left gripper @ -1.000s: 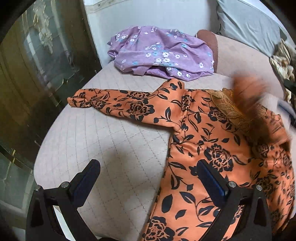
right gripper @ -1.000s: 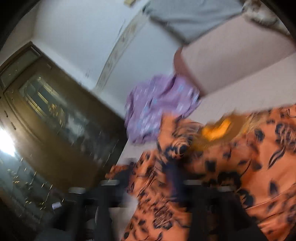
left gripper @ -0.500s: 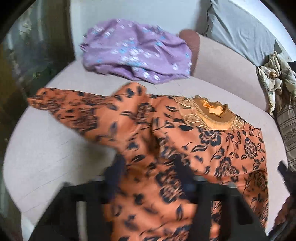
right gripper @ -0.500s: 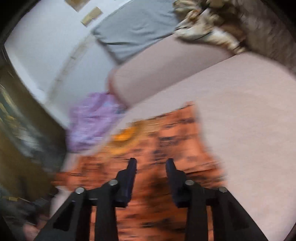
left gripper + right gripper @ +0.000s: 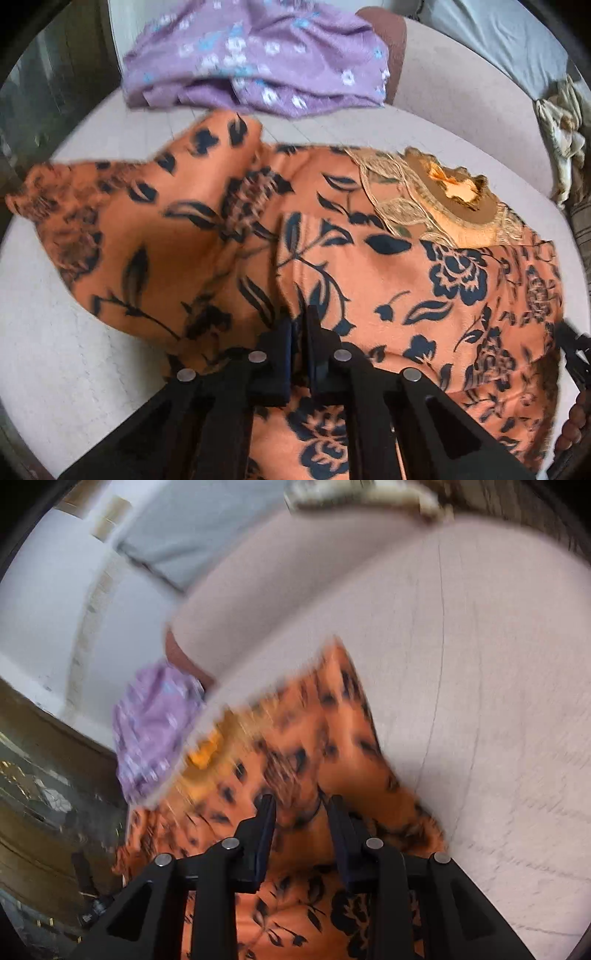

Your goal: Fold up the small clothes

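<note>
Pinching orange garment: left hand-held gripper

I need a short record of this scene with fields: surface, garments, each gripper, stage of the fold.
surface: pale cushion
garments: orange dress spread flat, sleeve lying out to the left; purple garment bunched behind it
left gripper: jaws have just closed; pinching a ridge of the dress near the sleeve
right gripper: jaws have just narrowed over the dress; blur hides whether the pads press the cloth
stage of the fold: no fold laid yet
</note>
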Motion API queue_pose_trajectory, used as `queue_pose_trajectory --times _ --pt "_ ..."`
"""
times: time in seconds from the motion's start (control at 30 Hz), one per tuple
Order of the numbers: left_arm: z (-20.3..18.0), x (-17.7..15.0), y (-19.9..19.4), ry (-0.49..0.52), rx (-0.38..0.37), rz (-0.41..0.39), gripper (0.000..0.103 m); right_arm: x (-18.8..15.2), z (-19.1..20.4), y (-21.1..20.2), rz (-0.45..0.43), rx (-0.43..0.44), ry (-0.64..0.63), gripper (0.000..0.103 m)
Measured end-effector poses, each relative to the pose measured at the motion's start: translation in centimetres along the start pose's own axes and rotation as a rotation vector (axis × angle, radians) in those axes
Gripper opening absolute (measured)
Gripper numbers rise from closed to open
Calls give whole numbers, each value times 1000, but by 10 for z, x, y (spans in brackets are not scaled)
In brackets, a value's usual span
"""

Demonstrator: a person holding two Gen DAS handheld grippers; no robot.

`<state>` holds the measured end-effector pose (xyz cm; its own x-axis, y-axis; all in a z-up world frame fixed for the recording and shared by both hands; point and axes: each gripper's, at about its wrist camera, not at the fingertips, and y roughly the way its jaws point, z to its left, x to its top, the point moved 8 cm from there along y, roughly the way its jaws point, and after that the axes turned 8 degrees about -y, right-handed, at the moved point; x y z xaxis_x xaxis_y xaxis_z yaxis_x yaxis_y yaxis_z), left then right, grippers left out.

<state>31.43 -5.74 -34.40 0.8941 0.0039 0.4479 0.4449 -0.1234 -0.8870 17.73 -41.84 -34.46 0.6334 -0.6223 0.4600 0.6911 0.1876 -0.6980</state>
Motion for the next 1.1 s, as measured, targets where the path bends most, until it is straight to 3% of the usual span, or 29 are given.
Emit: queue_pose_trajectory --times 0.03,0.13,0.23,0.3,0.33,0.37,0.4,0.43,0.47,0.5,0.53,0.6,0.73,0.87,1.0,1.1 --pt "1 1 -1 -1 2 -4 6 -9 -6 13 64 -35 9 33" --pt "11 5 -5 -8 3 -10 4 -6 4 7 19 -64 -55 34" --pt "25 7 -25 -29 -83 -22 4 -4 27 -10 -55 -44 -156 34" --pt "56 16 -49 -67 -120 -63 4 -9 38 -15 -60 -27 -188 34" --pt "76 21 -58 -98 -137 -73 11 -12 43 -16 -63 -21 -200 34" --pt "96 25 -65 -129 -143 -82 29 -15 48 -18 -65 -14 -219 34" --pt "130 32 -75 -190 -122 -107 40 -19 55 -20 -68 -2 -239 34" --pt "155 38 -79 -240 -87 -127 66 -22 62 -22 -72 11 -265 34" --pt "191 44 -86 -320 -29 -160 77 -24 70 -23 -76 19 -288 39" --pt "228 49 -91 -415 13 -196 77 -27 78 -23 -81 28 -317 46" --pt "251 52 -91 -481 18 -206 77 -30 84 -23 -87 33 -339 63" --pt "298 58 -79 -626 -7 -166 77 -36 95 -22 -104 45 -373 66" --pt "345 69 -47 -840 -60 -117 77 -47 108 -10 -92 37 -440 66" --pt "353 93 -23 -917 -125 -138 77 -50 108 -2 -88 7 -464 66" --pt "347 112 15 -978 -175 -75 76 -47 105 3 -88 6 -465 66" --pt "341 123 22 -968 -141 -123 75 -45 103 9 -78 -5 -466 66"
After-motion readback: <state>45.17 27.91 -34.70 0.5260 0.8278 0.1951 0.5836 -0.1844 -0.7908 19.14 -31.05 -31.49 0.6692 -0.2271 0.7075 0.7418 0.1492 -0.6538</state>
